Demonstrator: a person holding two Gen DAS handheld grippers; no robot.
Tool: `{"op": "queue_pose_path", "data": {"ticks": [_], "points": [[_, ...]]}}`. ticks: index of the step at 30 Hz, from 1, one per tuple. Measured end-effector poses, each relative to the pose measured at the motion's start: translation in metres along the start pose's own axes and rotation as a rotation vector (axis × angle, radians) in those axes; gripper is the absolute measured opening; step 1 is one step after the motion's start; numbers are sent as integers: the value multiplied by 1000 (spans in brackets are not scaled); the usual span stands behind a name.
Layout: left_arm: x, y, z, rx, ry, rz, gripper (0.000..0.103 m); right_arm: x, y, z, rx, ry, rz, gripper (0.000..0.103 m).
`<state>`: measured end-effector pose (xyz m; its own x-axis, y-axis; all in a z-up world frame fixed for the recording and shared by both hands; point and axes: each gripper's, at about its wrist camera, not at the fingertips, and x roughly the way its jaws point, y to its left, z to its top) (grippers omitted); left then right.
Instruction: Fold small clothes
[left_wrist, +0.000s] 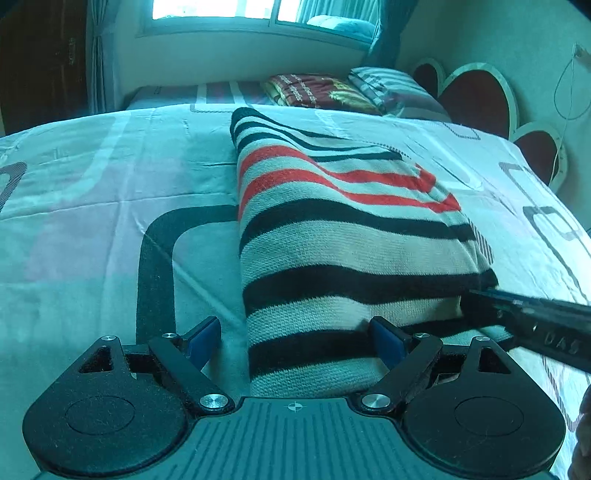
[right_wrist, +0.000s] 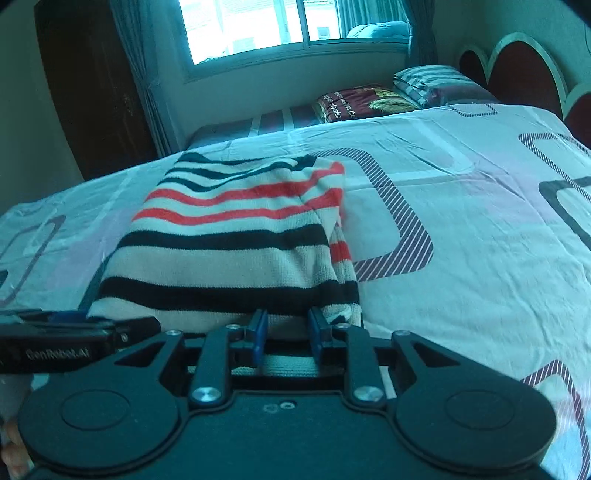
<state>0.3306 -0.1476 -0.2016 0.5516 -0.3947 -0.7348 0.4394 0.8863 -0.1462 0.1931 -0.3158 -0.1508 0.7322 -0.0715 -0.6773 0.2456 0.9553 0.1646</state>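
My left tongs (left_wrist: 295, 341) stand spread wide, blue pads well apart, and the near left corner of the striped sweater (left_wrist: 332, 240) lies between them without either pad visibly pressing it; the right-hand pad sits just against the knit, the left-hand pad over bare bedsheet (left_wrist: 92, 221). My right tongs (right_wrist: 286, 334) are drawn close together on the sweater's near edge, a narrow band of knit pinched between the blue pads. From the left wrist view, the right tongs reach in from the right and meet the sweater's near right corner; from the right wrist view, the left tongs lie low at the left, just beside the sweater's near left corner.

The sweater stretches away from both tongs as a folded long shape, cream with black stripes near me and red stripes farther off, flat on the sheet. On its right side a folded layer shows along the edge.

Beyond the sweater, past the far edge of the bed, lie a dark red folded blanket (right_wrist: 365, 101) and a striped pillow (right_wrist: 432, 83), with a scalloped headboard (right_wrist: 524, 70) to the right and a bright window (right_wrist: 258, 29) straight ahead.
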Motion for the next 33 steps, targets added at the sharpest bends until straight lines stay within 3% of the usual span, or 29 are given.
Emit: {"op": "queue_pose_path", "data": {"ticks": [7,9,14,17,26,33], "points": [[-10,-5,-1,16,5,15,87,-27,6,1,9,-57,-9,28],[-11,-7,-2,22,5,16,87,-30,6,1,4,-64,-15,33],[-7,-8,-8,39,6,28,87,-11,-6,-14,1,-12,-59,32],[-2,-5,-9,30,5,42,97,-7,0,-17,-57,-20,-81,32],[-7,3,-3,-11,28,7,98,-11,-5,-14,-9,-15,-58,34],[-26,15,12,-53,-47,3,97,-23,-3,-1,18,-67,-48,34]]}}
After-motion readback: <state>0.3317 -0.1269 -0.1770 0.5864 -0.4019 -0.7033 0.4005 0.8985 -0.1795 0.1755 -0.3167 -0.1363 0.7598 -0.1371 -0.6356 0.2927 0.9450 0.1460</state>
